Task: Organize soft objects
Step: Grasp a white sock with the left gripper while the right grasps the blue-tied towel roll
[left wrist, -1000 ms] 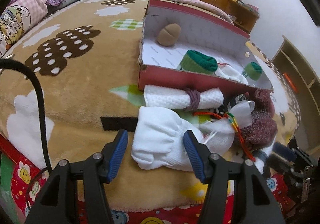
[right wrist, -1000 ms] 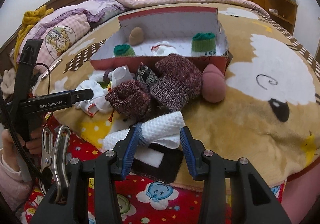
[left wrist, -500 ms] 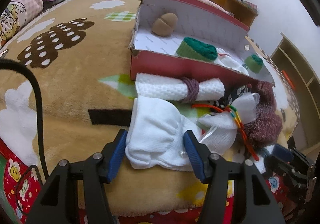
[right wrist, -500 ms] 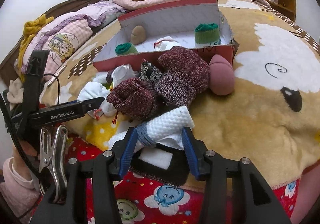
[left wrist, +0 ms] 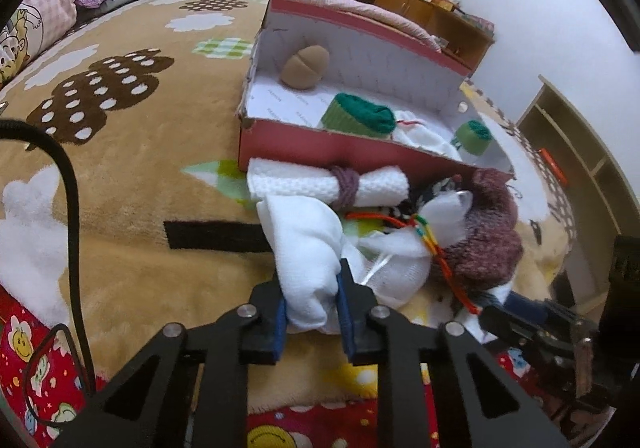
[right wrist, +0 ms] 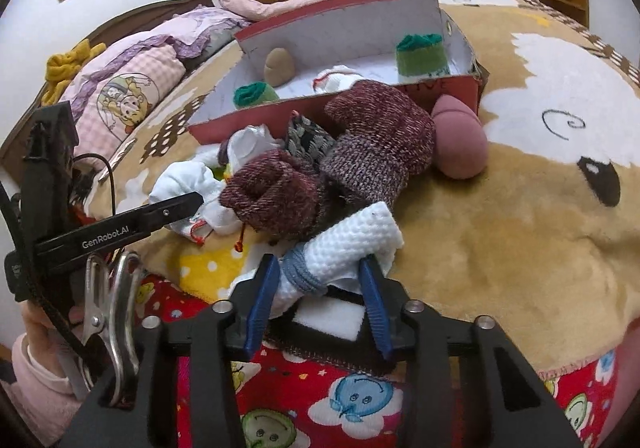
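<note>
My left gripper (left wrist: 310, 304) is shut on a white sock bundle (left wrist: 306, 244) lying on the bed in front of the red box (left wrist: 352, 150). Beside it lie a white rolled towel with a purple tie (left wrist: 328, 186), a white pouch with coloured string (left wrist: 400, 260) and a maroon knit sock (left wrist: 488, 228). My right gripper (right wrist: 316, 288) has its fingers around another white rolled towel with a blue tie (right wrist: 344, 248), its pads touching the roll. The box (right wrist: 248, 120) holds a tan ball (right wrist: 279, 66), green socks (right wrist: 420, 54) and a white item.
Maroon knit socks (right wrist: 376, 144) and a pink soft ball (right wrist: 460, 144) lie in front of the box. The left gripper's arm (right wrist: 120, 226) reaches in from the left. The blanket's edge is just below both grippers. Pillows (right wrist: 124, 92) lie at the far left.
My left gripper closed onto the white sock bundle. My right gripper moved forward and narrowed around the blue-tied towel roll.
</note>
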